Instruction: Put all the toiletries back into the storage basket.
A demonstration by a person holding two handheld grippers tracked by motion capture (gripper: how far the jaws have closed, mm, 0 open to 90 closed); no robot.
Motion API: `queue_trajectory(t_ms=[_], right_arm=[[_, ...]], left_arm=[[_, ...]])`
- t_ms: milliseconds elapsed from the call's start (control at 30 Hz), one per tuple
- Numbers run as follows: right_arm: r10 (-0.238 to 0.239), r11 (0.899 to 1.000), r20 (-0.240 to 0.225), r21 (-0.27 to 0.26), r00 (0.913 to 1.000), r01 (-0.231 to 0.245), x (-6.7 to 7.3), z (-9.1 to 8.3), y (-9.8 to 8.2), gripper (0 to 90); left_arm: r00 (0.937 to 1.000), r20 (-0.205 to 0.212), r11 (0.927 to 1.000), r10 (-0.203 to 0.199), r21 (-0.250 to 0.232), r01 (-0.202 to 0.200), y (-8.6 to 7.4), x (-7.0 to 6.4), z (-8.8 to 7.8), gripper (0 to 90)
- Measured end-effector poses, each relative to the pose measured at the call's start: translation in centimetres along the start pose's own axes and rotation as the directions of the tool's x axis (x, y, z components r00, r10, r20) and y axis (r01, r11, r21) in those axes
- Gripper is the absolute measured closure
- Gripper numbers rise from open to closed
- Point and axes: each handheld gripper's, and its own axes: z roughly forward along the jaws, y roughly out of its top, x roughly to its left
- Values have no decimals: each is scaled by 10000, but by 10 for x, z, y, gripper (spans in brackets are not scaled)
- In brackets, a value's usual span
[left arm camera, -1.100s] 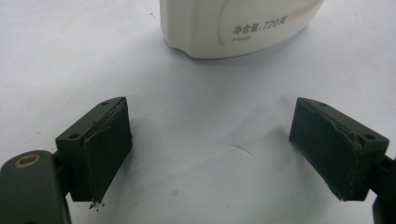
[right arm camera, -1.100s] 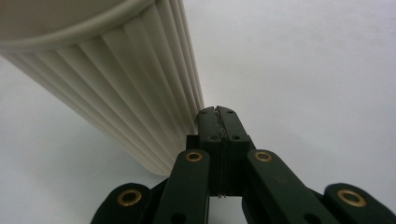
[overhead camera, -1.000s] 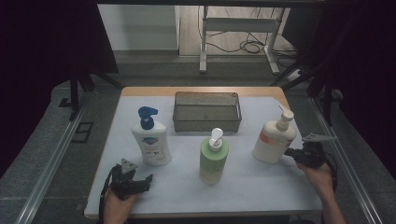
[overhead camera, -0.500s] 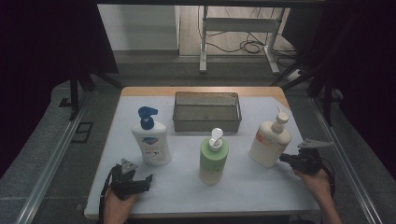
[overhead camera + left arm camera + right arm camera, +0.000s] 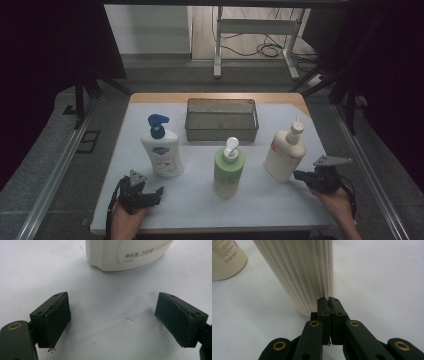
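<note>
Nearest us, our left gripper (image 5: 159,191) rests with jaws spread wide before the blue-pump white plastic bottle (image 5: 161,148), our right gripper (image 5: 298,175) pressed closed beside the ribbed cream pump bottle (image 5: 285,152), right of the green bottle (image 5: 229,169), the dark mesh tray (image 5: 222,131) beyond it.

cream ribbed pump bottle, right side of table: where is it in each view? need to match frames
High view: ribbed bottle stands right of centre, right of the green bottle.
Right gripper view: its ribbed body rises at upper centre, just beyond the jaws.
Left gripper view: aimed at another bottle, the blue-pump bottle.
Shared landmark: the right gripper, shut, by the base.
</note>
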Motion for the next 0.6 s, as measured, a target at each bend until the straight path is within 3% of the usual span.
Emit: queue_trajectory(t_ms=[367,600], right_arm=[[-247,9997,-120,-6,9996,247,13,3,-1,860],[-65,9994,83,-336,9999,68,14,-10,-5,790]], left_arm=[[10000,-1,10000,2,-2,-2,0,0,0,126],[10000,0,10000,2,-2,-2,0,0,0,126]])
